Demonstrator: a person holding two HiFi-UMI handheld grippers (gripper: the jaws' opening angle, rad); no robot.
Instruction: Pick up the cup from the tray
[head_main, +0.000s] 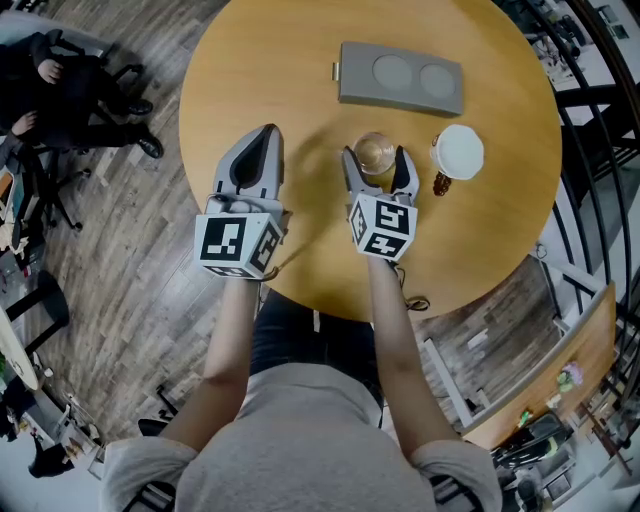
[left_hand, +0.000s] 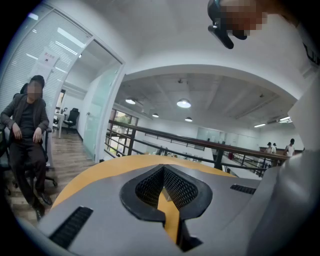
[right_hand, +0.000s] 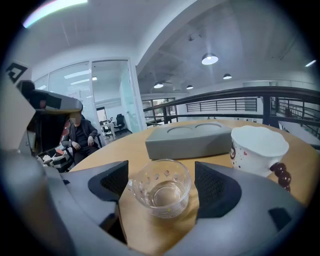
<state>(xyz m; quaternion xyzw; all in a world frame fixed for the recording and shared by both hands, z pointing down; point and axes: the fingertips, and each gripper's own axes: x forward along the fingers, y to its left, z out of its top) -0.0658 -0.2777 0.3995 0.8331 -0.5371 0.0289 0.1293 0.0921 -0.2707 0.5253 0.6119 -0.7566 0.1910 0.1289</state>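
Note:
A clear glass cup (head_main: 374, 153) stands upright on the round wooden table (head_main: 280, 60), in front of the grey tray (head_main: 355, 85), not on it. My right gripper (head_main: 376, 162) is open, one jaw on each side of the glass. In the right gripper view the glass cup (right_hand: 161, 186) sits between the pads with a small gap at the right one, and the tray (right_hand: 185, 142) shows two empty round recesses. My left gripper (head_main: 265, 138) rests to the left on the table, shut on nothing, its jaws (left_hand: 163, 176) meeting at the tip.
A white mug (head_main: 459, 152) with a dark beaded handle stands just right of the glass, close to the right jaw, also the white mug (right_hand: 255, 147) in the right gripper view. A seated person (head_main: 50, 80) is off the table's left. Railings run beyond the right edge.

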